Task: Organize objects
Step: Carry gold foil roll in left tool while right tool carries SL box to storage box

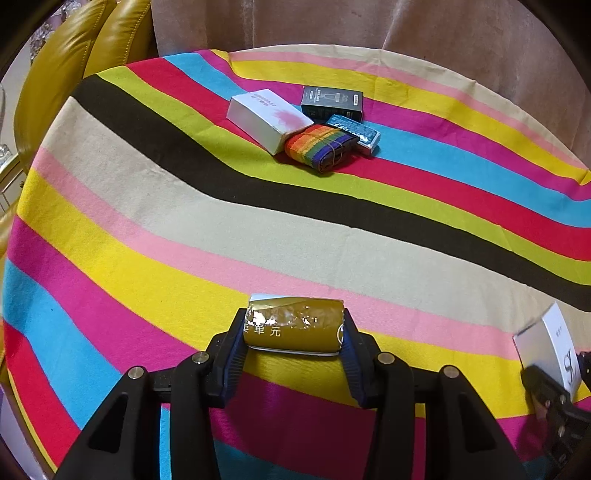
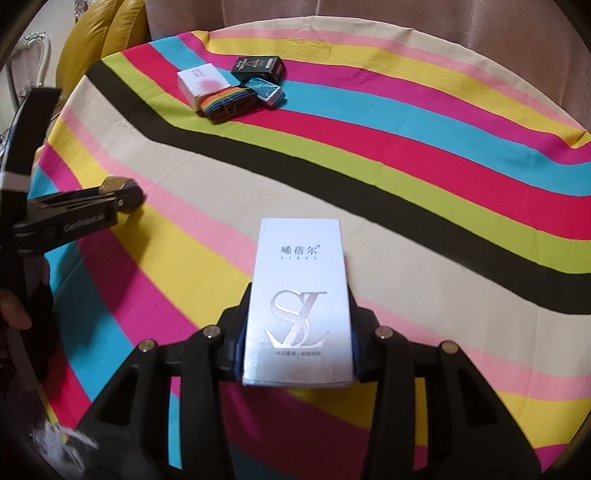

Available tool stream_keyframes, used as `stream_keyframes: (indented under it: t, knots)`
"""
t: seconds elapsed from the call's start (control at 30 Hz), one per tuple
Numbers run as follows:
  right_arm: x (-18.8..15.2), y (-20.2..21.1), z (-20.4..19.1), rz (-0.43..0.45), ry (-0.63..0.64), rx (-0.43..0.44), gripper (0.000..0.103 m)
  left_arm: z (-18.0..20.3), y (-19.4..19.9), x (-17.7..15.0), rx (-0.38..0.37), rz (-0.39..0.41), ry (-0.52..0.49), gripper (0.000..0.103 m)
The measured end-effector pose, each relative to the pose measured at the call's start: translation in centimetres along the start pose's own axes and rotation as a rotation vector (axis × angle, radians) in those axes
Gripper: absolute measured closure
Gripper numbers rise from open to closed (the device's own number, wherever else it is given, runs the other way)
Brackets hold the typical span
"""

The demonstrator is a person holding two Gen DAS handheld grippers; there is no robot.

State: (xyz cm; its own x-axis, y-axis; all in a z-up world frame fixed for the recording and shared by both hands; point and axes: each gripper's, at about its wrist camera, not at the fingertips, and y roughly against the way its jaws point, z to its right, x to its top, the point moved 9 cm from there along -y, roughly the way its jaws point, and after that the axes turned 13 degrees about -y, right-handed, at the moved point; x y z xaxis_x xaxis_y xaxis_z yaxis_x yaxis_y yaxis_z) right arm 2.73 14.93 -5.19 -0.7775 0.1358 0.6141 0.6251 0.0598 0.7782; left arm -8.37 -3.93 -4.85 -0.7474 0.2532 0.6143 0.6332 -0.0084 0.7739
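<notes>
Two grippers each carried something above the near part of the table point(image 1: 155, 229), which was covered by a cloth in bright stripes. The left gripper point(image 1: 293, 332) was clenched on a gold packet point(image 1: 295, 326), its blue-padded fingers point(image 1: 236, 354) pressing the packet's two ends so that it lay crosswise between them. The packet's foil top looked crumpled and glossy. In the right wrist view the same gripper point(image 2: 122, 194) showed from the side, close to the table's left edge, with the packet point(image 2: 110, 184) at its tip low over the cloth.

The right gripper point(image 2: 297, 314) was clenched on a silver box point(image 2: 299, 295), gripping its long sides near the end closest to the camera, while the rest of the box stuck out forward over the beige stripe. Its top face bore large interlaced letters and smaller print. In the left wrist view that box point(image 1: 550, 350) appeared at the right edge of the frame.

Toward the far side of the table sat a tight cluster: a white box point(image 1: 266, 120) with a pink blotch, a black box point(image 1: 330, 101), a blue box point(image 1: 356, 133) and a rainbow strap point(image 1: 321, 149) bundled with a band. The strap touched the white box and the blue box. Behind the far left edge stood a yellow chair point(image 1: 74, 70), and a beige curtain point(image 1: 369, 26) hung behind the table.
</notes>
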Motion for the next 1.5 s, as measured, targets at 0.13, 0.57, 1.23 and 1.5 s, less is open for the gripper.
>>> stream_keyframes:
  t: [0.13, 0.57, 1.23, 1.5]
  knots:
    - [-0.9, 0.9, -0.5, -0.007, 0.015, 0.016, 0.057, -0.4, 1.4, -1.5, -0.006, 0.002, 0.036, 0.056]
    - [-3.1, 3.9, -5.3, -0.025, 0.104, 0.106, 0.057, -2.2, 10.2, -6.7, -0.013, 0.091, 0.102, 0.056]
    - [-7.3, 9.0, -18.4, 0.02, 0.44, 0.225, 0.057, -11.2, 19.8, -15.6, 0.068, 0.133, 0.277, 0.056]
    - [-8.5, 10.8, -23.0, 0.012, 0.528, 0.308, 0.057, -14.6, 21.6, -19.6, 0.117, 0.117, 0.353, 0.056]
